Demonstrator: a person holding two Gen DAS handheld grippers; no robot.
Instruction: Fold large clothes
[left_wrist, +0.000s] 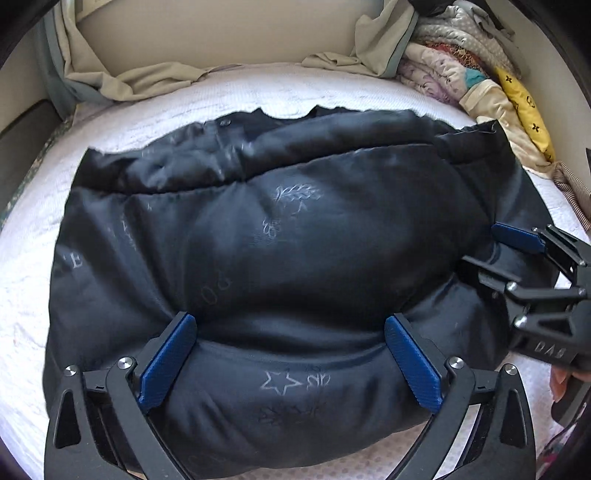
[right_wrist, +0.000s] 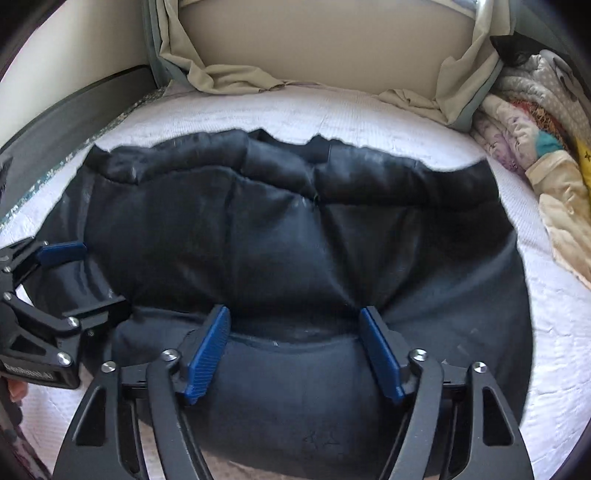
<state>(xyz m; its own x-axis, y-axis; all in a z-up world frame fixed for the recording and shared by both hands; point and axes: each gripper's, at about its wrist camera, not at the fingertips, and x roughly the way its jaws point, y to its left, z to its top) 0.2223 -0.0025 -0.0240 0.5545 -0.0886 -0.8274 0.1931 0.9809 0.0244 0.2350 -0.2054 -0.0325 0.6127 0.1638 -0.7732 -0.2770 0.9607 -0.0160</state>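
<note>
Step in hand: a fold looks just laid; the black padded jacket (left_wrist: 280, 258) lies doubled over on the white bed (left_wrist: 258, 96), a puffy roll along its near edge.
Jacket's place: middle of the bed, collar edge toward the headboard (left_wrist: 221, 33), near roll under both grippers.
Left gripper (left_wrist: 291, 363): jaws spread wide, blue pads standing either side of the near roll, not pressing it as far as I can see.
Right gripper (right_wrist: 295, 360): jaws parted, somewhat less wide, likewise straddling the roll without pinching it.
Next move, my guess: pick fresh hold points, probably at the side edges, and bring one side across; the padding is springy and may puff back open, so it wants pressing flat.
Around: a beige sheet (left_wrist: 122, 77) crumpled against the headboard, a pile of patterned clothes (left_wrist: 476, 77) at the far right corner.
In the way: nothing on the jacket itself; the pile sits near its right corner and could crowd a sideways fold.
</note>
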